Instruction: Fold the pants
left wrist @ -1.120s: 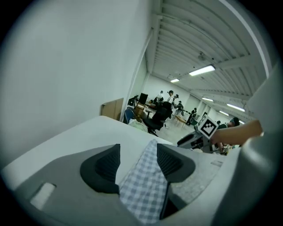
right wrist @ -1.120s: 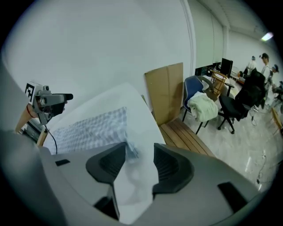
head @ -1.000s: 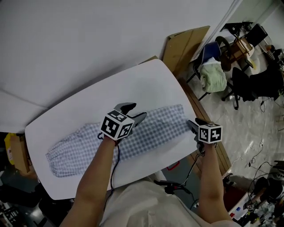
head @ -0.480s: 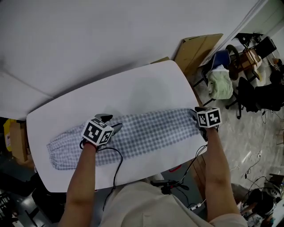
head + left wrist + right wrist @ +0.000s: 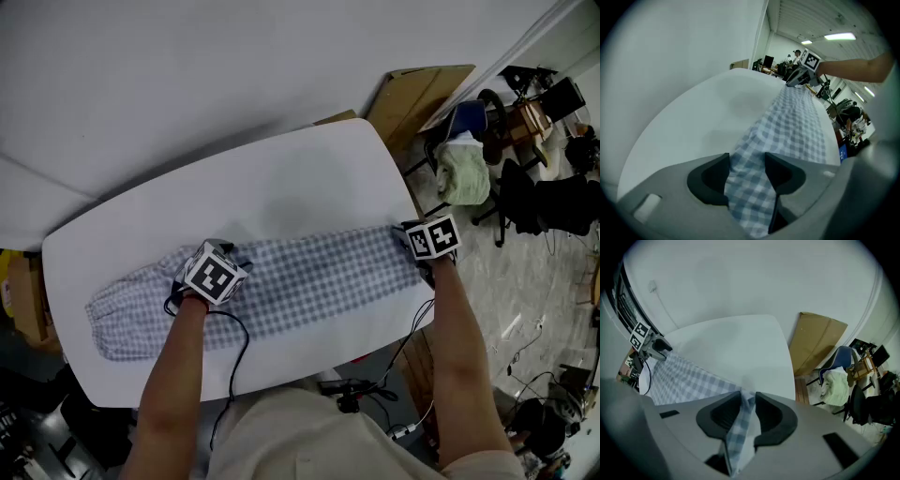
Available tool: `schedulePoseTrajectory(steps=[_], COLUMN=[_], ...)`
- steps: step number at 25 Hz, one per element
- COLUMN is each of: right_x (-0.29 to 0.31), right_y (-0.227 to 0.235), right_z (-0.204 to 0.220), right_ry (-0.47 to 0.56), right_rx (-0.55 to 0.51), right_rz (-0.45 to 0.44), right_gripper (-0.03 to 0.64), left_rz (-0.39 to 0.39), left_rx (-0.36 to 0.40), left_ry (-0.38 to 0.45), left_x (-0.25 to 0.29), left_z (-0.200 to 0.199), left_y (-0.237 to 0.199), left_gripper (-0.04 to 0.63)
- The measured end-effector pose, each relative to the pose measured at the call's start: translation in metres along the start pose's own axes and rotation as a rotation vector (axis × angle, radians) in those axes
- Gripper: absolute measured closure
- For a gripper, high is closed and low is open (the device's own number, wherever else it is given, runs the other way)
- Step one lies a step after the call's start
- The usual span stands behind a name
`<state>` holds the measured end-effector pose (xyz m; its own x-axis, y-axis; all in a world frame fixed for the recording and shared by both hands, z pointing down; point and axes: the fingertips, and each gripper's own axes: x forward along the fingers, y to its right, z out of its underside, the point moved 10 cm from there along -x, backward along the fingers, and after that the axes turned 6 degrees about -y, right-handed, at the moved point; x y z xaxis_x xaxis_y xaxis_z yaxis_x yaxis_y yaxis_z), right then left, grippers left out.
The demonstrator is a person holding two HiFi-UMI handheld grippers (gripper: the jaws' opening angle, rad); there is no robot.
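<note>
Blue-and-white checked pants [image 5: 309, 281] lie stretched lengthwise across the white table [image 5: 281, 183]. My left gripper [image 5: 234, 262] points down at their upper edge left of the middle. In the left gripper view its jaws stand wide apart over the pants [image 5: 797, 126], so the left gripper [image 5: 746, 173] is open with flat cloth between them. My right gripper [image 5: 408, 236] is at the pants' right end. Its jaws have just been closing, and the right gripper [image 5: 747, 411] pinches a raised fold of the pants [image 5: 684, 376].
A cardboard box [image 5: 412, 94] leans behind the table's right corner. A chair draped with pale green cloth [image 5: 466, 171] stands to the right, among other chairs and clutter. A black cable [image 5: 234, 352] hangs from the left gripper over the table's near edge.
The left gripper moved left and came down onto the pants. The right gripper moved in to the pants' right end, and its jaws closed on the cloth.
</note>
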<state>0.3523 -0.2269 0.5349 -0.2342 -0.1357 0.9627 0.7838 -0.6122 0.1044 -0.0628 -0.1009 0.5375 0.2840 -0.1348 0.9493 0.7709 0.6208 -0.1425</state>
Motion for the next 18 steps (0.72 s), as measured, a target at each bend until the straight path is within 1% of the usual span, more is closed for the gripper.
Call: schedulePoseTrajectory(steps=[3, 6, 9, 11, 13, 14, 16, 18], right_x=[0.001, -0.003, -0.010, -0.009, -0.006, -0.005, -0.008, -0.016], right_y=[0.000, 0.008, 0.027, 0.032, 0.030, 0.030, 0.033, 0.038], right_z=[-0.003, -0.008, -0.008, -0.005, -0.002, -0.002, 0.000, 0.001], right_ry=[-0.016, 0.005, 0.040, 0.035, 0.040, 0.055, 0.094, 0.125], right_rx=[-0.005, 0.011, 0.086, 0.105, 0.106, 0.119, 0.175, 0.229], right_rz=[-0.020, 0.026, 0.087, 0.108, 0.108, 0.101, 0.081, 0.075], right_gripper=[0.561, 0.571, 0.572, 0.574, 0.572, 0.568, 0.500, 0.461], left_rz=[-0.010, -0.037, -0.053, -0.056, -0.058, -0.056, -0.049, -0.055], left_rx=[0.019, 0.041, 0.038, 0.027, 0.021, 0.018, 0.002, -0.024], left_ry=[-0.023, -0.045, -0.049, -0.036, -0.024, -0.017, -0.002, 0.025], left_x=[0.001, 0.001, 0.001, 0.002, 0.002, 0.003, 0.004, 0.000], left_z=[-0.004, -0.005, -0.009, -0.010, -0.011, -0.012, -0.014, -0.014], left_y=[0.000, 0.002, 0.004, 0.005, 0.005, 0.005, 0.005, 0.005], left_gripper=[0.357, 0.371, 0.374, 0.373, 0.374, 0.373, 0.373, 0.373])
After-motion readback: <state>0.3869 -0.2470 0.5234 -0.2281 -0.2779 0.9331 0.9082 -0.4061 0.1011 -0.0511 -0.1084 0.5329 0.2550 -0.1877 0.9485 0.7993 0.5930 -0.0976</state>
